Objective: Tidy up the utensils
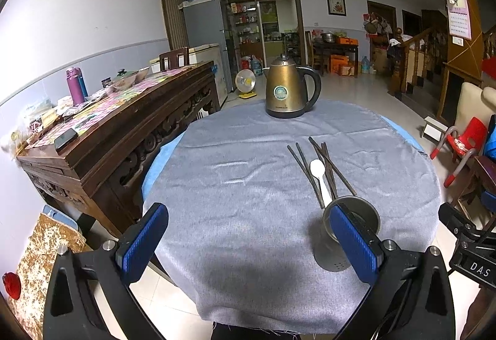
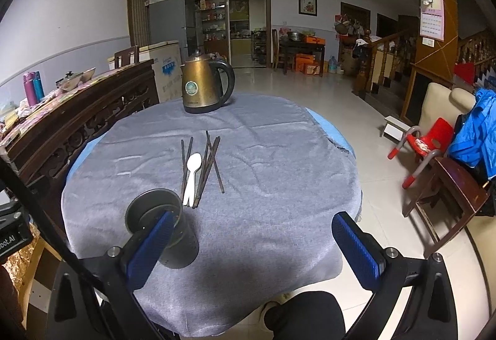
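While both views show chopsticks [image 1: 322, 168], only right shows knee [image 2: 305, 313].

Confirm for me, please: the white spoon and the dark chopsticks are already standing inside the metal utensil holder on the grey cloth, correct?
Not quite: the white spoon and dark chopsticks lie flat on the grey cloth, beside the metal utensil holder, which looks empty. The right wrist view shows this.
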Demonstrator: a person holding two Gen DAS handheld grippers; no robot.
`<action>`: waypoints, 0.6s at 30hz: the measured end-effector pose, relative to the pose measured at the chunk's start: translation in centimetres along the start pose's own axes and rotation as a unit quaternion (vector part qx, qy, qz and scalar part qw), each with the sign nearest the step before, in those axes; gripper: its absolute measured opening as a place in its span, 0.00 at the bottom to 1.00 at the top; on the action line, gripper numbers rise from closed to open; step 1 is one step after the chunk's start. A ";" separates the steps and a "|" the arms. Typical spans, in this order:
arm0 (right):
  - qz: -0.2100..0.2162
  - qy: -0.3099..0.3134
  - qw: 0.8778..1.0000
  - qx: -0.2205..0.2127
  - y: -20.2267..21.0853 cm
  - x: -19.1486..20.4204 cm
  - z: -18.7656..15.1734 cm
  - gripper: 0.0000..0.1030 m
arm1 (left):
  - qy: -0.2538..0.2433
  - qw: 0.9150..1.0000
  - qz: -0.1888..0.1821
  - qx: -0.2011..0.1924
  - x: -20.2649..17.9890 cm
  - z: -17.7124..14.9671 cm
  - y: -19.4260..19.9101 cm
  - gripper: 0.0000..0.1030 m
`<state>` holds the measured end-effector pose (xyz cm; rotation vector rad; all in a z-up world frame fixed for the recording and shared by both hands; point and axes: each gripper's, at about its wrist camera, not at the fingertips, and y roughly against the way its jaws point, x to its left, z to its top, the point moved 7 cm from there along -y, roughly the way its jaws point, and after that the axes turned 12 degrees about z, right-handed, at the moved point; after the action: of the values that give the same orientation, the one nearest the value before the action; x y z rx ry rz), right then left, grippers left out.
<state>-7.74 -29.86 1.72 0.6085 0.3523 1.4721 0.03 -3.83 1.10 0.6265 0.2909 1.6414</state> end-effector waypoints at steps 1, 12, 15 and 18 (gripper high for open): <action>0.002 -0.002 1.000 0.000 0.0 0.0 -0.1 1.00 | 0.001 1.000 0.000 0.000 0.0 -0.1 0.0 1.00; 0.012 0.003 1.000 -0.001 -0.9 0.9 -0.5 1.00 | 0.005 1.000 0.000 0.009 0.3 -0.4 -0.4 1.00; 0.021 -0.001 1.000 0.003 -1.2 1.1 -0.7 1.00 | 0.008 1.000 0.001 0.015 0.5 -0.8 -0.8 1.00; 0.032 -0.004 0.999 0.009 -1.6 1.2 -0.9 1.00 | 0.010 1.000 0.001 0.024 0.6 -1.1 -1.3 1.00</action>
<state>-6.89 -28.52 0.25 0.6445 0.3436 1.5281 0.47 -2.85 -0.36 0.6461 0.3457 1.6471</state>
